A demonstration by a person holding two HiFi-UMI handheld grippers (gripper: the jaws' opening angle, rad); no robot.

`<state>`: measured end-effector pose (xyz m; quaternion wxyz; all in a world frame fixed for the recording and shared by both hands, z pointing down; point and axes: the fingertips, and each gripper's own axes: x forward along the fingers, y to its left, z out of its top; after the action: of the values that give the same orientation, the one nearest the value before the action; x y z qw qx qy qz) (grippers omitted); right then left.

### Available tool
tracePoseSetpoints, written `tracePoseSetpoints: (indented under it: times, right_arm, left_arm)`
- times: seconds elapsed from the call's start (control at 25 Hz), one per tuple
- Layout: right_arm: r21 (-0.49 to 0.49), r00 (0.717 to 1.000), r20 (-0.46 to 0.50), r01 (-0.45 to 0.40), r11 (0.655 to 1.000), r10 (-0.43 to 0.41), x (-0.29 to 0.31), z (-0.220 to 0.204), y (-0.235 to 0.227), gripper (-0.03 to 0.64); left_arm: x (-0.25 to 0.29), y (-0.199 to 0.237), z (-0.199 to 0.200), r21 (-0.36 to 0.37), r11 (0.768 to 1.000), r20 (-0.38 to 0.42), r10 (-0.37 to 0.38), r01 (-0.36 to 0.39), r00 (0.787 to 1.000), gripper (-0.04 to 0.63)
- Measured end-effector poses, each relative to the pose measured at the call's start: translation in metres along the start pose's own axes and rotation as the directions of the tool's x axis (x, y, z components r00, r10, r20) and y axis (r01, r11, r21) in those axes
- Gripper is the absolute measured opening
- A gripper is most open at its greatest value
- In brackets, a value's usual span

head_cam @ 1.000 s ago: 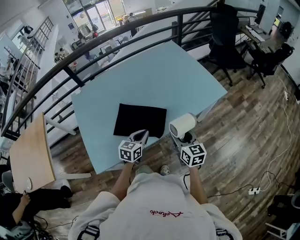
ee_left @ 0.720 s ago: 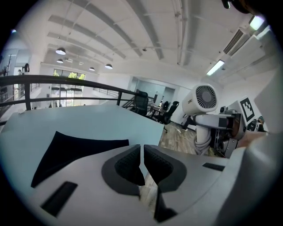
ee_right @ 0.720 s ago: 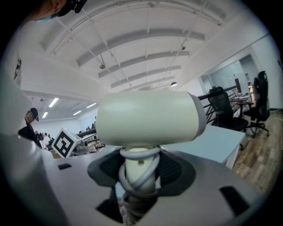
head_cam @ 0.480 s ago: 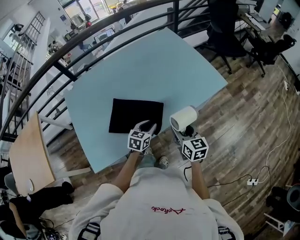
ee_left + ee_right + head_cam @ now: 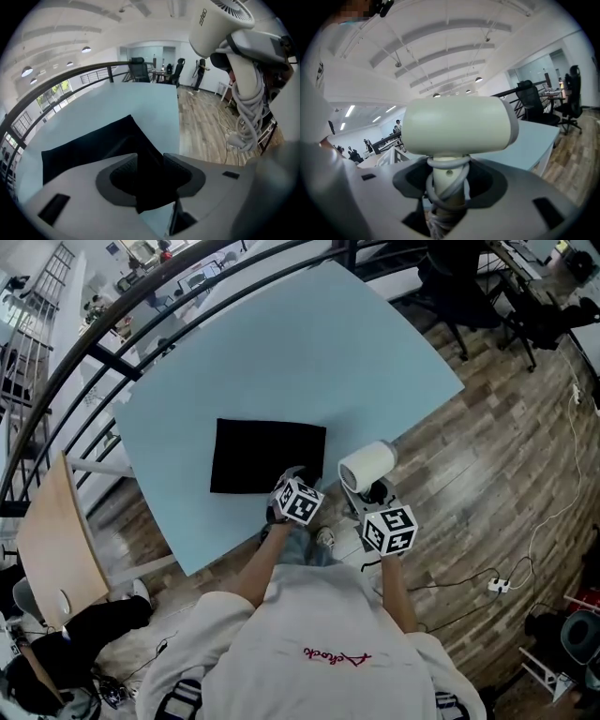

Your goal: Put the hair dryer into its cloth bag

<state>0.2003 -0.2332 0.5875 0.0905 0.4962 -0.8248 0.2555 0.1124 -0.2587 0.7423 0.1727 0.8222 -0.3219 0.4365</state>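
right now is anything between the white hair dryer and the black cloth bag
Nothing loose. The right gripper holds the white hair dryer beside the flat black cloth bag; only the left gripper is at the bag's near corner, jaws just opened, cloth between them.

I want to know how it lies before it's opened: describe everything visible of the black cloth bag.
The black cloth bag is a flat, plain, matte rectangle of soft-looking fabric, spread on the pale blue table near its front edge. No drawstring or opening can be made out. Its near right corner lies between the jaws of the left claw, which have just been opening; the pads do not seem to press it. Nothing else touches it.
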Motion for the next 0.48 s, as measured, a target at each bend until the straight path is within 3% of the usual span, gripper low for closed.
tracePoseSetpoints:
  times: [0.24, 0.48]
  right_arm:
    - [0.013, 1.000, -0.029, -0.007, 1.000, 0.007, 0.010, -0.008, -0.008, 0.222]
    - [0.024, 0.999, -0.046, -0.005, 1.000, 0.006, 0.013, -0.017, -0.016, 0.222]
  left_arm:
    - [0.014, 0.007, -0.013, 0.006, 1.000, -0.068, 0.023, -0.022, 0.997, 0.153]
    - [0.022, 0.013, -0.017, -0.008, 0.999, -0.114, 0.042, -0.043, 0.993, 0.038]
